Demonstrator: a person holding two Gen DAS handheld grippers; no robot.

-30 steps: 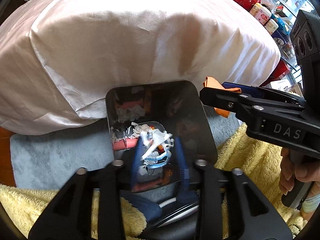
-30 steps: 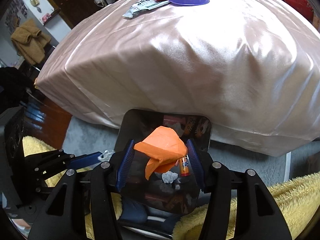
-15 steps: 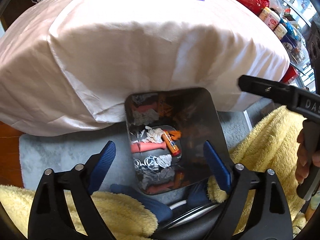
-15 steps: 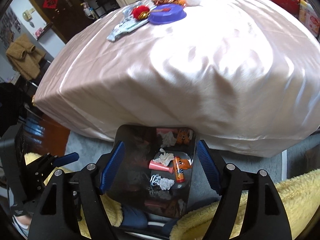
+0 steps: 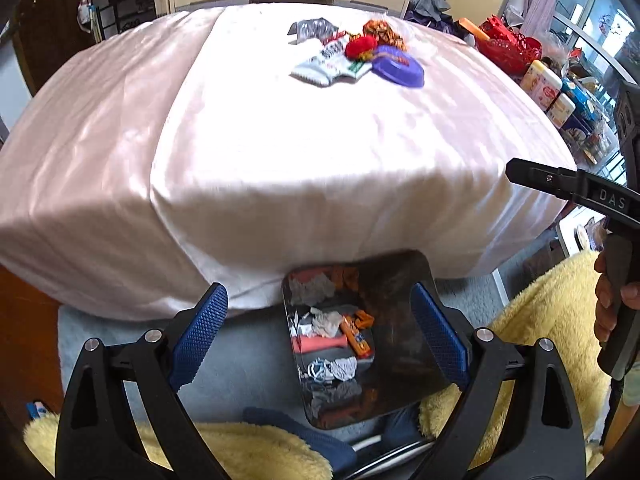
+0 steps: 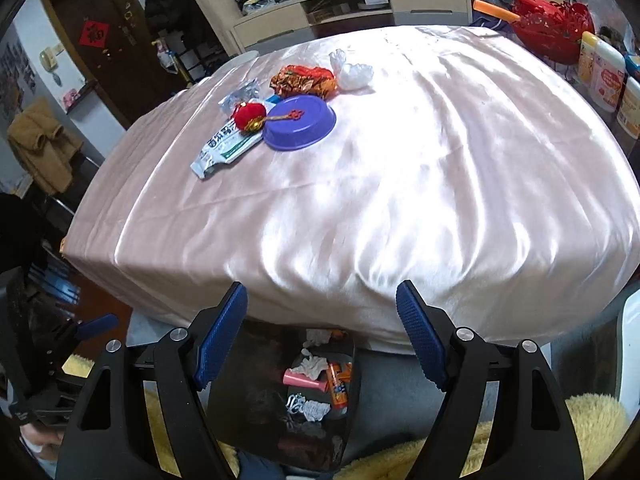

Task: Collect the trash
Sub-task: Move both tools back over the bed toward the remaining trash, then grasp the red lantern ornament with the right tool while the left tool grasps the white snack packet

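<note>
Table with pink cloth (image 6: 400,184) fills the frame centre; shiny metal bin (image 5: 360,340), bottom centre below the table edge, holds tissues, a pink tube and an orange stick. Left gripper (image 5: 320,336) and right gripper (image 6: 322,340): both spread wide, empty. Upper left of the cloth: purple bowl (image 6: 300,122), white wrapper (image 6: 224,148), red ornament (image 6: 249,117).

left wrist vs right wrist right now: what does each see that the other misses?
Only the left wrist view shows the right gripper's handle with the hand around it, and nearly the whole bin opening.

Only the right wrist view shows the white crumpled plastic beyond the orange wrapper, and the dark door at the far left.

Both show the trash bin with trash in it below the table edge, the purple bowl, the red ornament, the white snack packet, and open blue-padded fingers up front.
</note>
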